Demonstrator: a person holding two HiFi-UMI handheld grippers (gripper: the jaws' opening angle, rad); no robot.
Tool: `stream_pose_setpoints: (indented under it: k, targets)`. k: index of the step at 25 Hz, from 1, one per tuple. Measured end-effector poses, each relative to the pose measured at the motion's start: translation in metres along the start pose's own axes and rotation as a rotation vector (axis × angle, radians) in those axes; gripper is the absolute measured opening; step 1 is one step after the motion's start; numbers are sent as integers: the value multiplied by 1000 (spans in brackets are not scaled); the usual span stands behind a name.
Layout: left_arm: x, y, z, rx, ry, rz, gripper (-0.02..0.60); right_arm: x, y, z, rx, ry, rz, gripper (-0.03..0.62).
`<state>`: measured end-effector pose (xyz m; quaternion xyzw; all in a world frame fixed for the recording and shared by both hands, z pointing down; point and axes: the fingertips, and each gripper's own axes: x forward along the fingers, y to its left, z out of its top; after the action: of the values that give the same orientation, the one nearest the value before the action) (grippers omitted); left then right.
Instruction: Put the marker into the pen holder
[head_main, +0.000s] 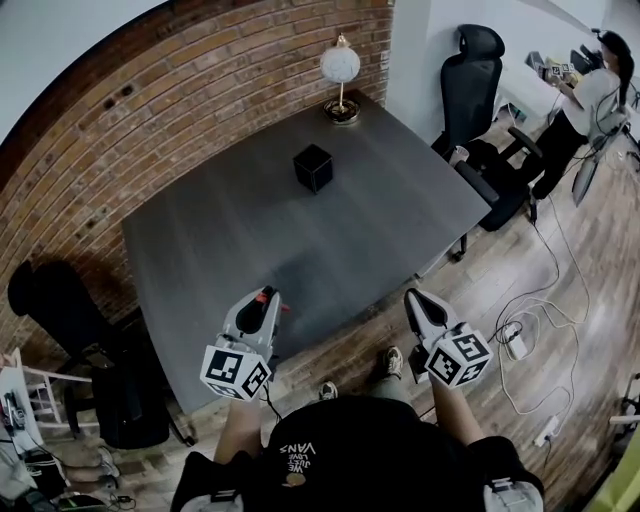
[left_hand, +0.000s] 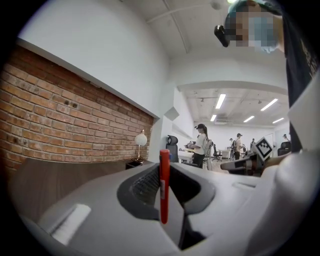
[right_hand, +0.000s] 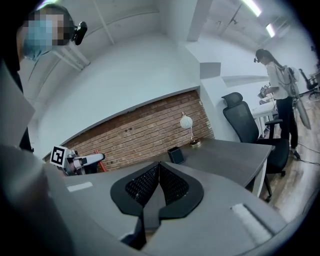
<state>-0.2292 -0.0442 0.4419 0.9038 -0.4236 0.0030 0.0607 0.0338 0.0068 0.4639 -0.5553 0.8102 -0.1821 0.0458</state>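
Red marker (left_hand: 164, 186): upright, clamped in the left gripper (head_main: 263, 303) near the table (head_main: 400, 220) edge, ready for the black pen holder (head_main: 313, 167) mid-table; right gripper (head_main: 417, 303) jaws together, empty.

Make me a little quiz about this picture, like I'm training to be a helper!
1. True or false: the left claw grips a red marker.
2. Fill the gap: the right claw is shut and holds ____.
3. Pick one: the black pen holder stands A) on the table, B) in the right claw, C) in the left claw.

Key: 1 true; 2 nothing; 3 A.
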Motion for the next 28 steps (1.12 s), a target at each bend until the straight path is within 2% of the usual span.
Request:
stream_pose_setpoints:
  k: [12, 19, 24, 28]
  targets:
    - [100, -35, 18, -1, -58, 184, 101, 50, -109, 56, -28, 62, 178, 2]
    - [126, -51, 34, 27, -83, 301, 101, 65, -149, 69, -36, 106, 293, 2]
    - [138, -49, 46, 45, -85, 333, 101, 77, -167, 70, -5, 116, 316, 2]
    - [155, -37, 58, 75, -91, 324, 101, 87, -174, 69, 10, 120, 312, 0]
